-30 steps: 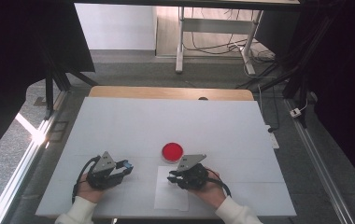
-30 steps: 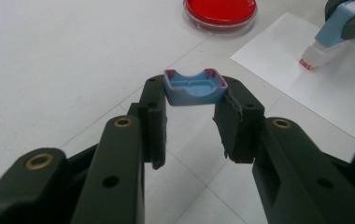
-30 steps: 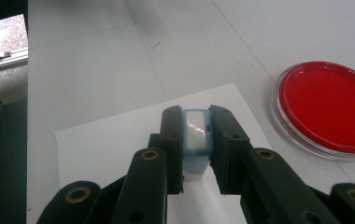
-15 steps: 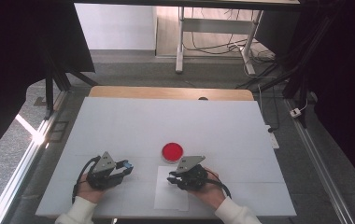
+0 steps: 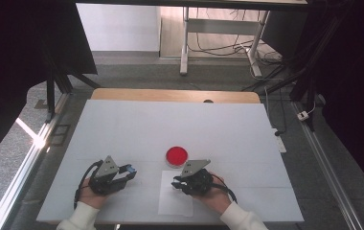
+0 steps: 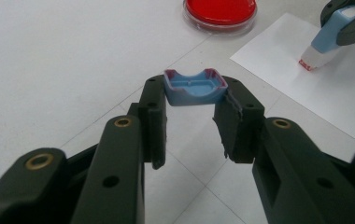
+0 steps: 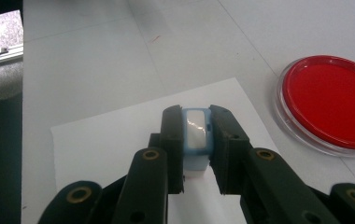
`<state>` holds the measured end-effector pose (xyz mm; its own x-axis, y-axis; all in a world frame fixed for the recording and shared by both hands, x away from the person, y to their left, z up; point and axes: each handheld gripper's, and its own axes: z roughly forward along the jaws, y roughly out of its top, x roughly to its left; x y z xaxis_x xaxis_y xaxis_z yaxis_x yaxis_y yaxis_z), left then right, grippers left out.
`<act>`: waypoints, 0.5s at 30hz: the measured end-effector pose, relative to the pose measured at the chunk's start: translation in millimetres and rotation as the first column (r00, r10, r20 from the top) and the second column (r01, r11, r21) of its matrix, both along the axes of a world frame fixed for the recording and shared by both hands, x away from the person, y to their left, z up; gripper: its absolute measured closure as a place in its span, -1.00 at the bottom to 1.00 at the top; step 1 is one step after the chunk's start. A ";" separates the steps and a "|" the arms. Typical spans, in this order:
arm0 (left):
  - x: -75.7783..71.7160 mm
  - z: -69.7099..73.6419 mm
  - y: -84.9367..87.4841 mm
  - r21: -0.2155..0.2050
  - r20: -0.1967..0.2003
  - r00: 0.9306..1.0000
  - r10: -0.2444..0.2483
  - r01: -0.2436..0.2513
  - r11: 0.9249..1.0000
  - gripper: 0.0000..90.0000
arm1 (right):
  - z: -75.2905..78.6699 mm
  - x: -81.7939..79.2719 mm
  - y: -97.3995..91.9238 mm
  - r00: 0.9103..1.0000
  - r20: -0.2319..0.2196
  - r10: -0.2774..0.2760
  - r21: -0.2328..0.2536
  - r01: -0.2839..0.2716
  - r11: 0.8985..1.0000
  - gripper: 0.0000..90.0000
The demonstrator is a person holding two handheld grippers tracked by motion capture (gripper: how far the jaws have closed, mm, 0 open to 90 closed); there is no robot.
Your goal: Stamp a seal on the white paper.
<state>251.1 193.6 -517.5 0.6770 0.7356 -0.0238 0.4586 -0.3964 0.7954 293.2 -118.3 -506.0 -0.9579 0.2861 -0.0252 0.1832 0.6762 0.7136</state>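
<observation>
Right gripper view: jaws clamp boxy blue stamp [image 7: 196, 135] on smooth paper [image 7: 115, 140].

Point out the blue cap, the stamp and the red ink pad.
blue cap [image 6: 194, 88], left gripper view, hollow inside face.
stamp [image 7: 195, 133], right gripper view, glossy top.
red ink pad [image 7: 332, 100], right gripper view, red centre.

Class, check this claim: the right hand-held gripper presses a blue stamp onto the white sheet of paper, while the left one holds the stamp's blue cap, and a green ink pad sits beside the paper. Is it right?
Not quite. The ink pad is red, not green, as the right gripper view shows. The rest stands: the right hand-held gripper holds the stamp on the paper, and the left hand-held gripper holds the cap.
</observation>
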 end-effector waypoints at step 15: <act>-1.4 1.0 -0.8 -0.002 0.005 1.000 0.002 -0.002 1.000 0.43 | -6.2 -2.7 -8.0 1.000 0.016 0.000 0.059 -0.001 0.998 0.69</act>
